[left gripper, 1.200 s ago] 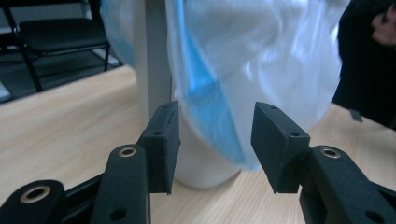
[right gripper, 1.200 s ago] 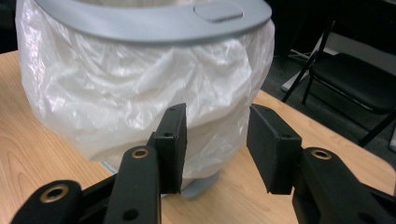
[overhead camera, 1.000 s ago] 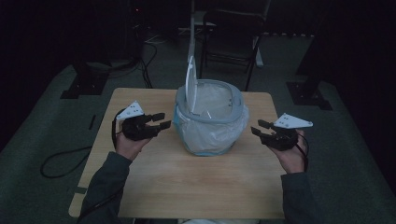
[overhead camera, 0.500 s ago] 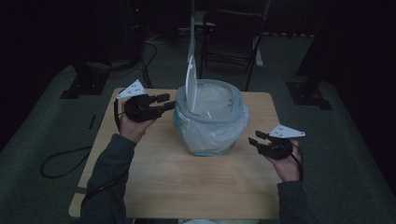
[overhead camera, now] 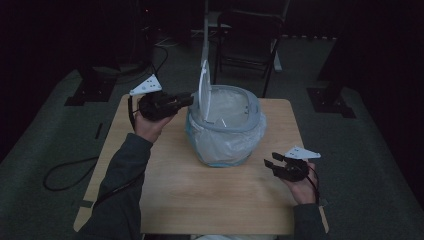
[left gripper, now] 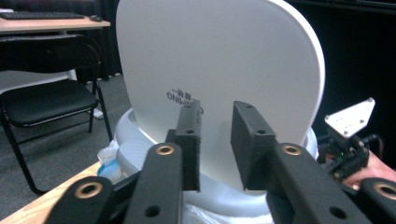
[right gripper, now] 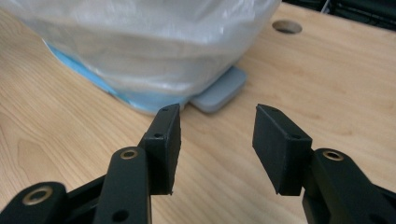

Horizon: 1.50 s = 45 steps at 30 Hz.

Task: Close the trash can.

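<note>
My L gripper (left gripper: 215, 140) by upright white bin lid (left gripper: 219, 70), jaws just closing, narrow gap, nothing gripped; R gripper (right gripper: 217, 140) low near grey pedal (right gripper: 219, 91), jaws just widening, empty

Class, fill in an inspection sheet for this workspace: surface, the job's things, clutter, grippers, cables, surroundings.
Surface: light wooden table, round hole near one edge.
Job's things: grey-rimmed bin lined with a clear plastic bag; its white round lid stands upright; grey pedal at its foot.
Clutter: nothing seen.
Grippers: left gripper open, jaws just narrowed, aimed at the lid; right gripper open, low beside the bin.
Cables: black cable on the floor.
Surroundings: dark folding chair.
</note>
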{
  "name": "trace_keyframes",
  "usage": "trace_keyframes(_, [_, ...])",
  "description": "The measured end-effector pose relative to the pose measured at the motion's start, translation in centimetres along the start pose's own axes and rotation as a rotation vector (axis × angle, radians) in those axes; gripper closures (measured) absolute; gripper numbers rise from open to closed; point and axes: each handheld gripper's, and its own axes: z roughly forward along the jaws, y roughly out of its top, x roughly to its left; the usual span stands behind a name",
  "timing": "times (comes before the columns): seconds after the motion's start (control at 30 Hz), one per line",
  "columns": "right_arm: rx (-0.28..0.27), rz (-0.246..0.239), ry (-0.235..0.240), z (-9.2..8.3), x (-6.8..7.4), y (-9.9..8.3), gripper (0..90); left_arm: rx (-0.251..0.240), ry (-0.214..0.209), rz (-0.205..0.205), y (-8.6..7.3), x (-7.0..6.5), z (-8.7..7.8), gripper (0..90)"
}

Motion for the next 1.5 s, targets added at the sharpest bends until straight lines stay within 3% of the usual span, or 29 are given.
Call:
trace_keyframes(0.3, [0.034, 0.024, -0.009, 0.3, -0.2, -1.6, 50.9, -0.024, -0.011, -0.034, 0.5, 0.3, 0.7, 89.7])
trace_keyframes(0.67, [0.038, 0.041, -0.018, 0.1, -0.5, -2.4, 51.0, -0.056, -0.024, -0.043, 2.3, -0.2, 1.9, 90.0])
trace_keyframes(0.83, [0.038, 0.047, -0.019, 0.1, -0.6, -2.6, 51.1, -0.079, -0.052, -0.064, 2.7, -0.2, 2.0, 90.0])
trace_keyframes(1.3, [0.046, 0.052, -0.018, 0.3, -0.5, -2.8, 51.3, -0.026, -0.11, -0.081, 1.7, -1.3, 5.2, 90.0])
trace_keyframes(1.5, [0.048, 0.059, -0.02, 0.2, -0.6, -3.0, 51.5, 0.03, -0.101, -0.063, 1.1, -1.9, 6.8, 90.0])
